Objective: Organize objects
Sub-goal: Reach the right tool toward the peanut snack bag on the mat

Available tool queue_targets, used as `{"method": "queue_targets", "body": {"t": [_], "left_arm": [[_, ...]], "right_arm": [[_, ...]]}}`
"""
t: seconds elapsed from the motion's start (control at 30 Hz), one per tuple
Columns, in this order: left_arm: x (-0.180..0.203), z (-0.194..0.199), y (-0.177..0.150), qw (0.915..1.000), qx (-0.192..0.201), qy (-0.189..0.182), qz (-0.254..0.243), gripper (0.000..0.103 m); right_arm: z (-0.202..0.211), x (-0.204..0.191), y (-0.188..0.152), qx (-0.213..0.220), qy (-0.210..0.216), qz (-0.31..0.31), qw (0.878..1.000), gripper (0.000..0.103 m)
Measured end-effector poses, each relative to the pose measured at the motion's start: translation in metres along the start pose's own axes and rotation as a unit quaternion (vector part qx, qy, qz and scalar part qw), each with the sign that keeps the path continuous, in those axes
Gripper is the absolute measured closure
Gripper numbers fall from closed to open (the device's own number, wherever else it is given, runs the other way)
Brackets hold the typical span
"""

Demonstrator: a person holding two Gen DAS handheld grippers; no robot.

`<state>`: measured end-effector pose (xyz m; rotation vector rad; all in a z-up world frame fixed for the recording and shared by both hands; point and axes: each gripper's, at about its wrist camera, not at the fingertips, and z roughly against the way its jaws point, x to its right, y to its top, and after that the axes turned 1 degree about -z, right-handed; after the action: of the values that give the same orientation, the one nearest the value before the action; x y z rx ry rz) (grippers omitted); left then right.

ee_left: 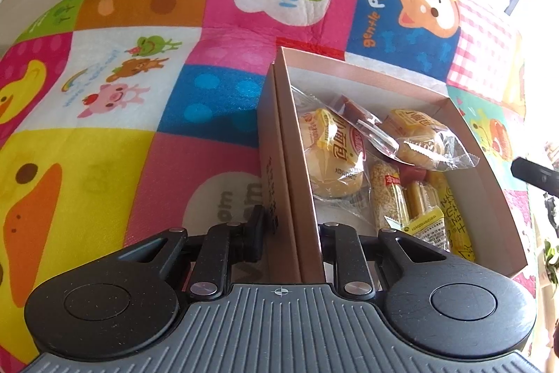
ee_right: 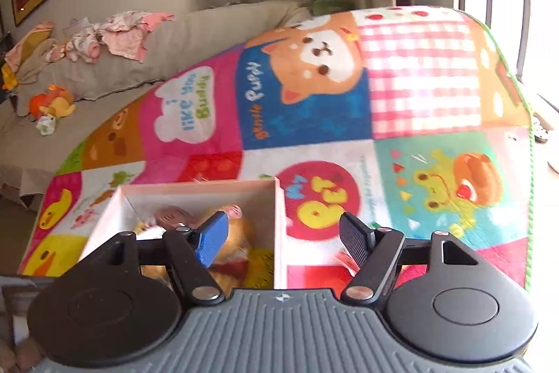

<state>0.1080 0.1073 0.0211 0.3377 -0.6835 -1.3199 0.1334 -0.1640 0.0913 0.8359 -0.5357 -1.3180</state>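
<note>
My left gripper (ee_left: 290, 233) has its jaws clamped on the near wall of the box (ee_left: 450, 102), which sits on the patchwork mat (ee_left: 139, 93) full of wrapped snacks (ee_left: 335, 159); my right gripper (ee_right: 283, 238) straddles the box's side wall, jaws wide and empty; I'd steady the box, then close squarely on that wall.

The left gripper (ee_left: 290, 233) points steeply down, fingers closed on a box wall (ee_left: 297, 184). The right gripper (ee_right: 283, 236) tilts down, fingers spread wide, nothing between.
</note>
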Motion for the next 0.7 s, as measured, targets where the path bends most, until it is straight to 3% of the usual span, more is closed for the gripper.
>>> {"method": "queue_targets", "body": {"t": [0.17,0.4,0.6,0.7], "left_arm": [[0.004,-0.002,0.002,1.0,-0.003,0.005,-0.006,0.081],[0.004,-0.003,0.002,1.0,-0.004,0.007,-0.006,0.081],[0.004,-0.002,0.001,1.0,-0.004,0.005,-0.006,0.081],[0.004,-0.002,0.001,1.0,-0.005,0.006,-0.006,0.081]], "right_arm": [[-0.003,0.044,-0.026,-0.019,-0.036,-0.036,0.999,0.029],[-0.023,0.093,-0.035,-0.046,-0.06,-0.139,0.987,0.026],[-0.055,0.098,-0.03,-0.066,-0.038,-0.184,0.98,0.025],[-0.077,0.089,-0.024,-0.086,-0.061,-0.175,0.979,0.025]]}}
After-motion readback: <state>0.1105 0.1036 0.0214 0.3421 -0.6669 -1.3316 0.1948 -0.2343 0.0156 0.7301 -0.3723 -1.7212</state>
